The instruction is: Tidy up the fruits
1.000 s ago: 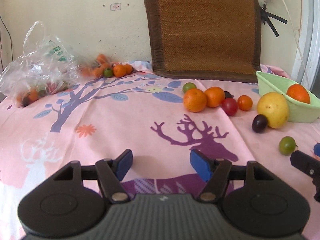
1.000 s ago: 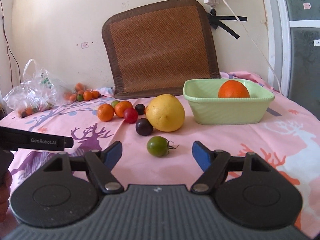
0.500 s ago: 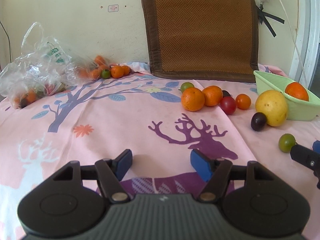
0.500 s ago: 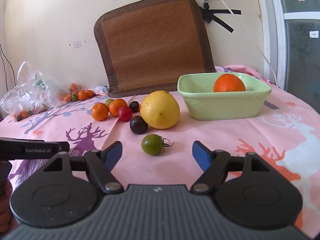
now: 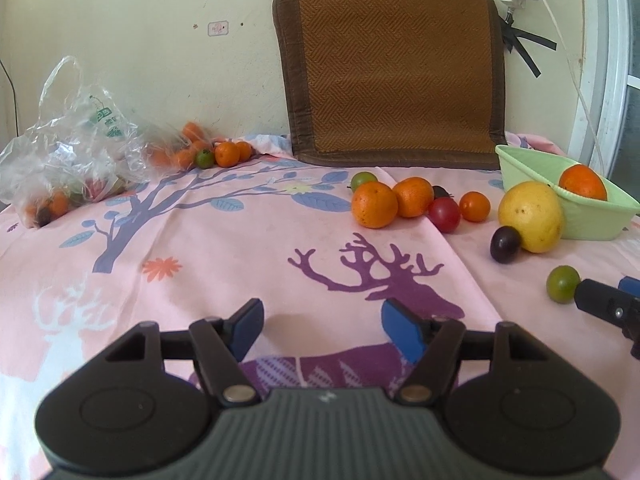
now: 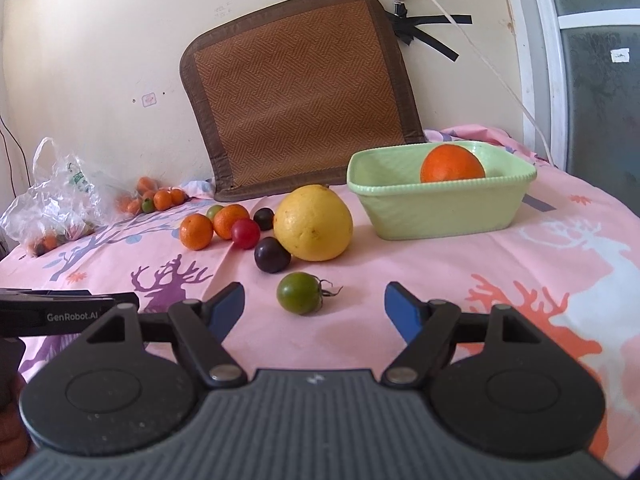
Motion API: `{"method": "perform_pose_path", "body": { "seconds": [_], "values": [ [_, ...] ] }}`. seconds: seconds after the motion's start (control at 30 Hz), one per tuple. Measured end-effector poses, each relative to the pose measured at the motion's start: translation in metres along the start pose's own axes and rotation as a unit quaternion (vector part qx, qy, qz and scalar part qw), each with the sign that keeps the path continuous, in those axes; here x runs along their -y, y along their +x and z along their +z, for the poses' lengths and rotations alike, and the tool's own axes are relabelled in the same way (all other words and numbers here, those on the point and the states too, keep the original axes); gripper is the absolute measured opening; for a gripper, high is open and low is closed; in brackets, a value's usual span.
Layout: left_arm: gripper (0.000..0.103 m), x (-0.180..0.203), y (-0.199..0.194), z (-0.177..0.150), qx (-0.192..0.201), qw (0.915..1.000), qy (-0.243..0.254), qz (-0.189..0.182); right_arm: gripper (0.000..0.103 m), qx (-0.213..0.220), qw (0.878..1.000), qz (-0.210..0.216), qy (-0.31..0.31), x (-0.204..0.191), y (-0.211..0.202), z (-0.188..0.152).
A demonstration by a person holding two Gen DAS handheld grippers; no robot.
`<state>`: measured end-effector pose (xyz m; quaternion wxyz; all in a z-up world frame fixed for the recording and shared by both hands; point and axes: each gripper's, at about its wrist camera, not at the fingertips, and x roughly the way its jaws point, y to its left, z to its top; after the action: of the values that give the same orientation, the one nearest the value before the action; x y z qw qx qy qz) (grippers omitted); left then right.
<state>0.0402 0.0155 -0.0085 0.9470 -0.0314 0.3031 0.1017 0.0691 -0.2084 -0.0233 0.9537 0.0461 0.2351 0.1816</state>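
Right wrist view: right gripper [image 6: 314, 306] spread, empty, lined up on green tomato [image 6: 299, 293] for pickup toward green basin [image 6: 440, 216] near bed's right edge; left gripper [image 5: 322, 330] spread, idle.

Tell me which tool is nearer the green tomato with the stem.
Right. The right tool sits just short of the green tomato, open and aimed at it. The left tool is farther off to the tomato's left, over the deer print.
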Motion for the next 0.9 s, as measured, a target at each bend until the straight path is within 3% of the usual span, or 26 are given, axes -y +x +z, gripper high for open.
{"method": "perform_pose_path", "body": {
  "seconds": [0.9],
  "values": [
    [0.070,-0.0017,-0.0041,-0.0011,0.015,0.9998,-0.007,-0.014,0.079,0.000,1.000,0.000,-0.001,0.0000,-0.0002,0.0002]
  ]
}}
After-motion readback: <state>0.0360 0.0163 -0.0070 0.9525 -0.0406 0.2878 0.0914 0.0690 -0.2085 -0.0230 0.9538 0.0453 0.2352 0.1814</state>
